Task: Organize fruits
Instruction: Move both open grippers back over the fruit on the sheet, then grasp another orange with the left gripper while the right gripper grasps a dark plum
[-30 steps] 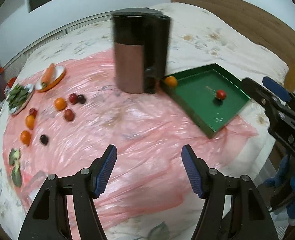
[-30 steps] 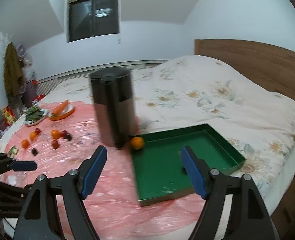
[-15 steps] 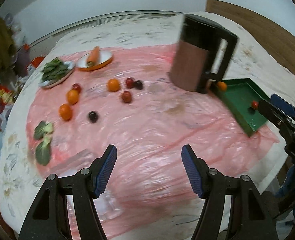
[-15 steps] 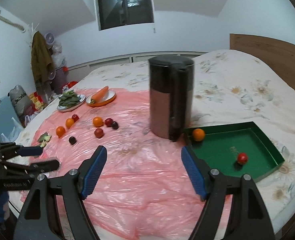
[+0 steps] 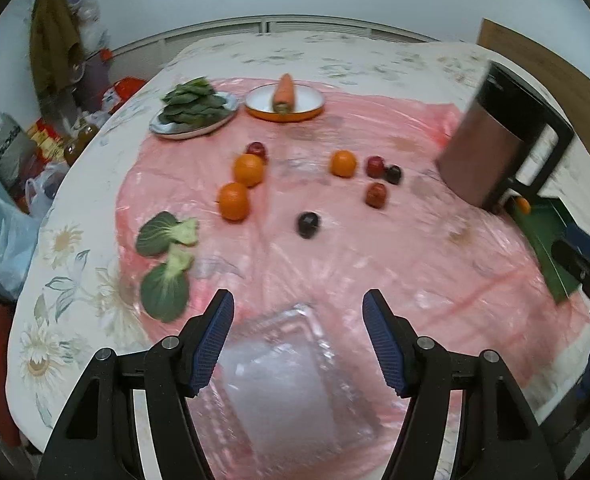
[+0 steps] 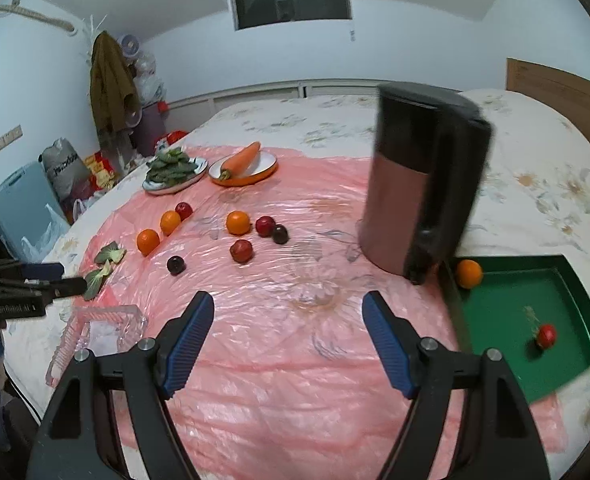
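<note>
Three oranges (image 5: 234, 201) (image 5: 343, 163) and several red and dark plums (image 5: 307, 224) (image 6: 241, 250) lie loose on a pink plastic sheet (image 6: 295, 360) over the bed. A green tray (image 6: 527, 320) at the right holds one orange (image 6: 469, 273) and a small red fruit (image 6: 546, 335). My left gripper (image 5: 297, 332) is open above a clear plastic box (image 5: 291, 380), nothing between its pads. My right gripper (image 6: 287, 328) is open over bare sheet, left of the tray. Each gripper shows at the edge of the other's view.
A tall black and copper kettle (image 6: 419, 188) stands beside the tray's far corner. A plate of green leaves (image 5: 193, 108) and an orange-rimmed dish with a carrot (image 5: 284, 100) sit at the back. Two bok choy pieces (image 5: 165, 264) lie at the sheet's left edge.
Both views have swung left, from the tray and kettle toward the loose fruit. The clear box has come in under my left gripper. Both grippers stay as open as before.
</note>
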